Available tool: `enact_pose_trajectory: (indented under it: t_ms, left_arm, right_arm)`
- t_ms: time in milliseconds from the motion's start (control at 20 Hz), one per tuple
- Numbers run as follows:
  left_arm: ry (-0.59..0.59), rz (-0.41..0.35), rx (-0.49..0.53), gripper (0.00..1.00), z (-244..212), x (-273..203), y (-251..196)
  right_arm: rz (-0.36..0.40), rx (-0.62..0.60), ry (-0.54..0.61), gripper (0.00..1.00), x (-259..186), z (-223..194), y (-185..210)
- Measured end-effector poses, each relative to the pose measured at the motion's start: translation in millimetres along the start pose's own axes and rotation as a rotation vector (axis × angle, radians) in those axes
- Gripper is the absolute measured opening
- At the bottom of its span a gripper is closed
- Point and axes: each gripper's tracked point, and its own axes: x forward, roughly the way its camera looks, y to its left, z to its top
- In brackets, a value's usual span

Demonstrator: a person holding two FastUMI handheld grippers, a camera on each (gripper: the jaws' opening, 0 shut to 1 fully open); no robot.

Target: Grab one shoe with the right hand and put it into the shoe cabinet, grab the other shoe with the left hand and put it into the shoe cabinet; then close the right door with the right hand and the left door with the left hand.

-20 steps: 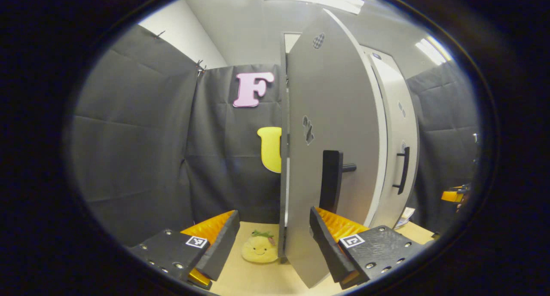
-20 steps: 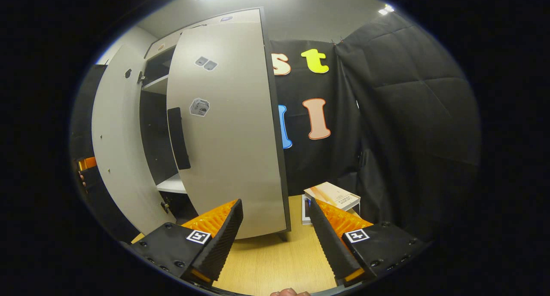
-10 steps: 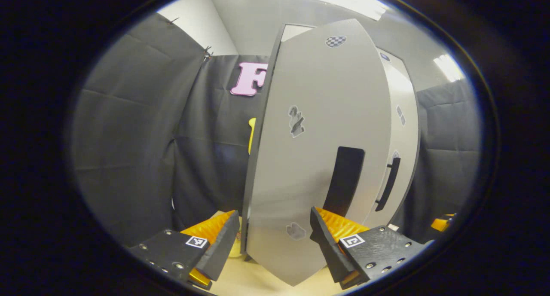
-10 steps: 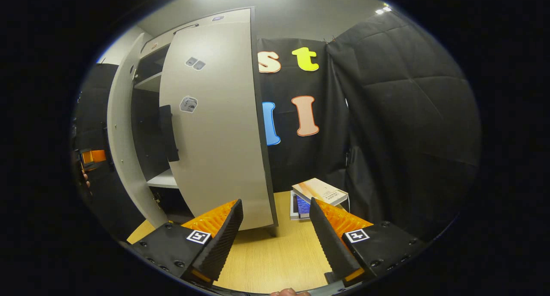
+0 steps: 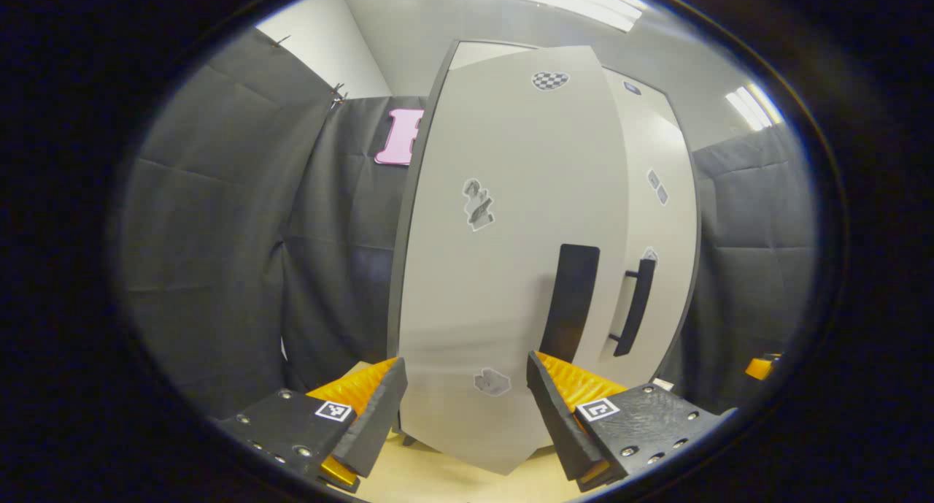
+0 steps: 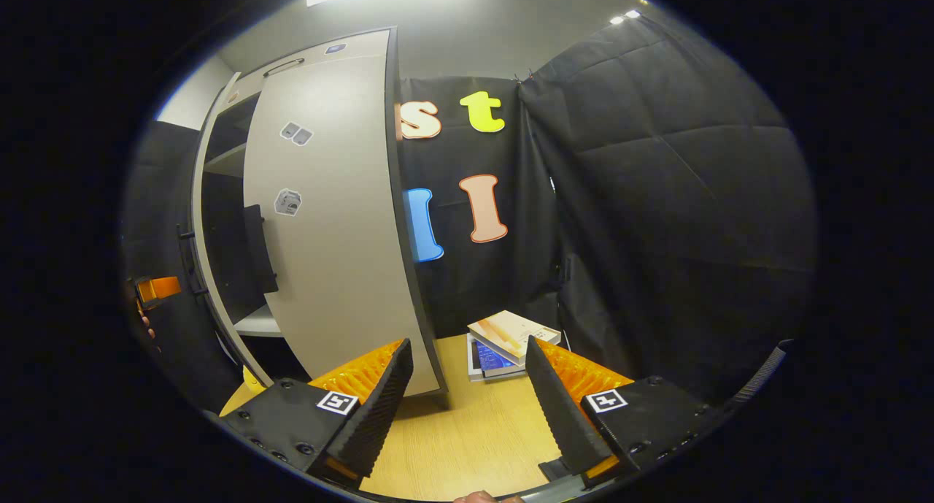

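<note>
In the left gripper view the cabinet's grey left door (image 5: 503,269) stands close in front of my left gripper (image 5: 467,408), which is open with the door's lower part between its fingers. Its black handle (image 5: 573,298) rises just above the right finger. Behind it is the right door (image 5: 668,218) with its own handle (image 5: 635,306). In the right gripper view my right gripper (image 6: 467,401) is open and holds nothing. It sits just right of the right door (image 6: 328,218), which is partly swung in. A dark gap (image 6: 219,218) with a white shelf (image 6: 259,324) shows between the doors. The doors hide most of the inside.
A stack of books (image 6: 511,335) lies on the wooden floor (image 6: 467,444) beside the right door, just beyond my right finger. Black cloth walls close in on both sides. The other gripper shows small at the left edge (image 6: 157,288) and at the right edge (image 5: 762,366).
The left door has swung from edge-on to nearly flat against the cabinet, hiding the yellow plush on the floor. The right door has also swung further in, narrowing the gap between the doors.
</note>
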Motion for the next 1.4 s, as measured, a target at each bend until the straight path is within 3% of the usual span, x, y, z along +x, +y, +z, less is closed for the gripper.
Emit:
enact_pose_trajectory:
  t_ms: [400, 450, 550, 600, 650, 1100, 1400]
  left_arm:
    - [-0.066, -0.019, 0.068, 0.93, 0.4, -54.0, -2.3]
    - [-0.077, -0.022, 0.068, 0.93, 1.1, -61.1, -3.0]
    - [-0.104, -0.027, 0.074, 0.93, 1.4, -73.2, -3.6]
    - [-0.11, -0.023, 0.077, 0.95, -2.4, -78.5, -2.3]
    - [-0.109, -0.021, 0.081, 0.94, -7.0, -81.7, -2.1]
    - [0.039, -0.018, 0.032, 0.93, -81.4, -105.4, 4.6]
    - [0.021, -0.049, 0.058, 0.95, -78.3, -88.0, 4.5]
  right_arm:
    - [0.042, -0.038, 0.016, 0.98, 9.1, -4.4, 36.1]
    - [0.052, -0.042, 0.022, 0.93, 10.5, -5.9, 42.1]
    - [0.071, -0.054, 0.03, 0.98, 13.9, -10.0, 54.9]
    - [0.078, -0.06, 0.03, 0.93, 14.9, -11.7, 60.3]
    - [0.085, -0.066, 0.03, 0.98, 14.6, -14.2, 65.1]
    - [0.143, -0.104, 0.082, 0.98, 9.4, -49.6, 101.0]
    - [0.142, -0.113, 0.088, 0.98, 12.2, -55.6, 113.1]
